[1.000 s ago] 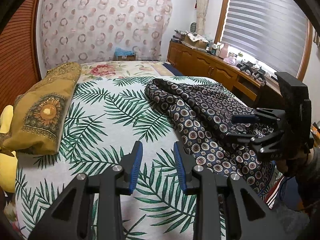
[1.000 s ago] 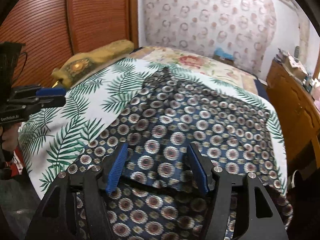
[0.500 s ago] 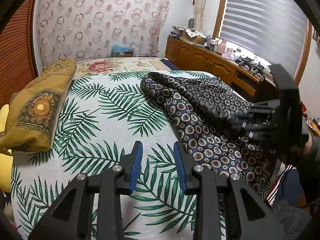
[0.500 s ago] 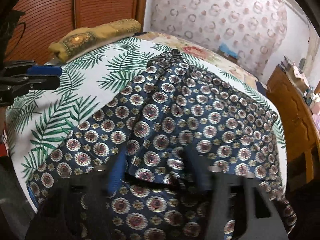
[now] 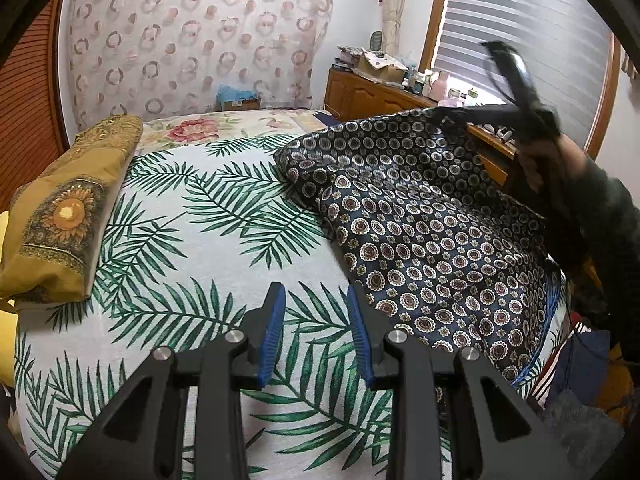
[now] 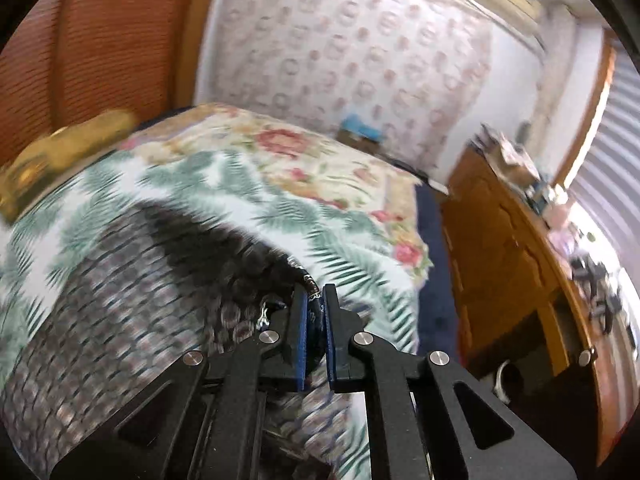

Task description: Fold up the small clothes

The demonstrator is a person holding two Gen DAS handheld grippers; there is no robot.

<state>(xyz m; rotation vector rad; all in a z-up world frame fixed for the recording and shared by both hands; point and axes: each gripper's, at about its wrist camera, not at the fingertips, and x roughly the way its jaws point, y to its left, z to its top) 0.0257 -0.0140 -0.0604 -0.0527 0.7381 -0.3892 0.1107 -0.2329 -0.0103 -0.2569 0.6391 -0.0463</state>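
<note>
Across the bed (image 5: 240,264), my right gripper (image 6: 316,308) had just closed on the navy garment (image 5: 420,232), apparently lifting its edge; left gripper (image 5: 316,320) hung narrowly parted, empty.

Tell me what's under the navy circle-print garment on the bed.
The navy circle-print garment lies on the palm-leaf bedspread, its far edge lifted by the right gripper. Whatever else lies beneath the cloth is covered.

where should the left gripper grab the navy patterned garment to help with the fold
Probably the near edge of the navy patterned garment, where it lies flat beside the open left gripper, coming in from the left. The right gripper already pinches and lifts the far edge.
</note>
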